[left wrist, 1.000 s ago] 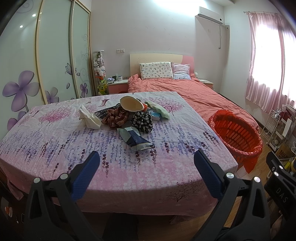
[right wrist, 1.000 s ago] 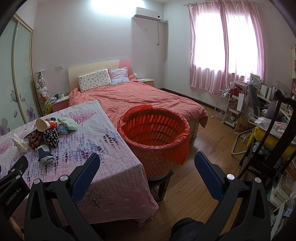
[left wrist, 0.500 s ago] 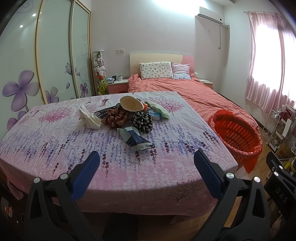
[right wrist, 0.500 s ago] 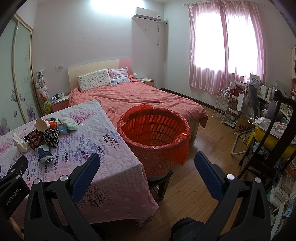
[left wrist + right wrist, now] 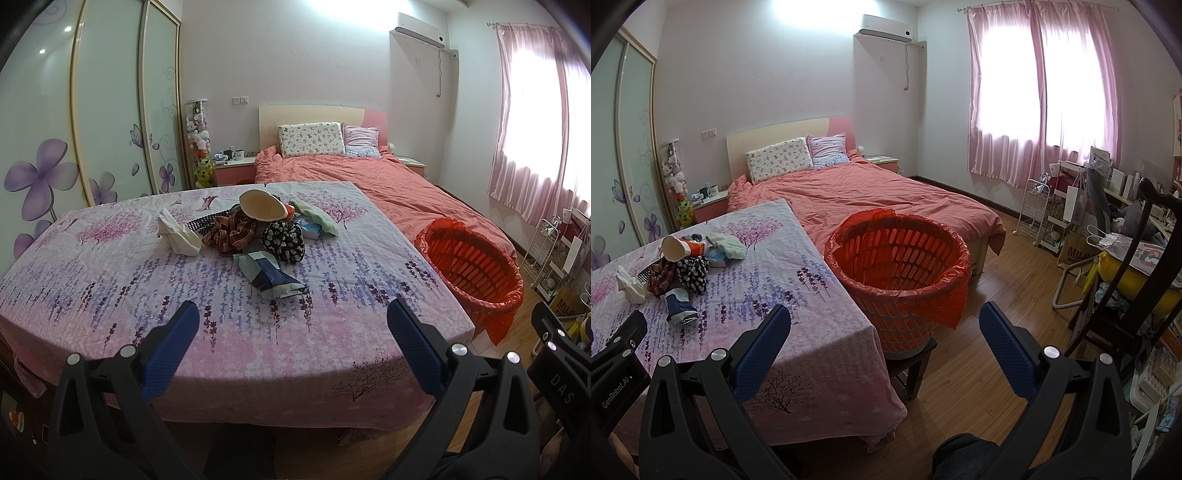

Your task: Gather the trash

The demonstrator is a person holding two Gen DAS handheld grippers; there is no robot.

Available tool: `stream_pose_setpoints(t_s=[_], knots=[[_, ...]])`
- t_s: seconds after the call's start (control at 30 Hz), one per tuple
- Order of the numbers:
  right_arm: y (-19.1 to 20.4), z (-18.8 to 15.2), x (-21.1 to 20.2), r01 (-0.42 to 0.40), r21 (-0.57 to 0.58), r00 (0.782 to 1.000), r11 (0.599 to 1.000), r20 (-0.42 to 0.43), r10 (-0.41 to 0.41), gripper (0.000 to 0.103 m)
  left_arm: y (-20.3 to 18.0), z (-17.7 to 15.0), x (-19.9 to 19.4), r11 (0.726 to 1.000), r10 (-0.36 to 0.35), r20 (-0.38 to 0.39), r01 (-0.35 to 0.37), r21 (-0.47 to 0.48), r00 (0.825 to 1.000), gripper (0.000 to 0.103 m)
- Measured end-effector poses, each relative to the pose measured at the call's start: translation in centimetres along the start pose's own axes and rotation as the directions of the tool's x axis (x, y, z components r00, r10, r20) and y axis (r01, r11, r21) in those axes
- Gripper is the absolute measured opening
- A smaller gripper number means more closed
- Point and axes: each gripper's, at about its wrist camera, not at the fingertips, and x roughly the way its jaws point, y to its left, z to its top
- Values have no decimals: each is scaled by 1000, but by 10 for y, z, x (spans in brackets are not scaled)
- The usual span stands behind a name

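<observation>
A tabletop (image 5: 110, 295) draped in a pink and lavender floral cloth is seen from the left wrist; the left tongs (image 5: 291, 325) are held over its near edge, spread wide with nothing between the blue pads. A heap of trash lies toward the far middle of the tabletop: at its left a crumpled white tissue (image 5: 179, 236); just beside it a brown plaid rag (image 5: 231, 232); behind that a tipped paper cup (image 5: 262, 205) with its mouth toward the camera; a black floral-print cloth (image 5: 283, 240) touching the rag; a crushed blue and white wrapper (image 5: 271, 277) nearest the tongs; a pale green cloth (image 5: 317, 218) at the right of the heap. Off the right edge of the tabletop, a red slotted plastic basket (image 5: 476, 269) lined with a red bag is seen, standing between tabletop and a coral-covered bed (image 5: 388, 184). The right tongs (image 5: 884, 326) are likewise spread and empty, held in front of the basket (image 5: 897, 266) and above a wooden floor (image 5: 997, 295).
</observation>
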Motion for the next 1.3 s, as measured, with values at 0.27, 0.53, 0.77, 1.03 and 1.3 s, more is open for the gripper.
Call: stream_pose_setpoints(t_s=[0.27, 0.53, 0.77, 1.03, 1.3], knots=[[5, 2, 5, -13, -16, 1000, 1000, -12, 13, 101, 9, 0, 9, 1000, 15, -15, -16, -21, 1000, 99], [29, 8, 18, -76, -47, 997, 996, -26, 75, 101, 49, 9, 37, 995, 51, -36, -54, -83, 998, 99], [77, 19, 36, -216, -78, 975, 973, -71, 211, 101, 113, 26, 68, 976, 152, -54, -159, -152, 987, 99], [172, 17, 62, -452, -152, 887, 879, -179, 425, 91, 177, 34, 96, 935, 267, -88, -280, -217, 960, 99], [239, -3, 102, -549, -197, 818, 812, -328, 473, 66, 207, 27, 120, 918, 277, -144, -306, -251, 950, 99]])
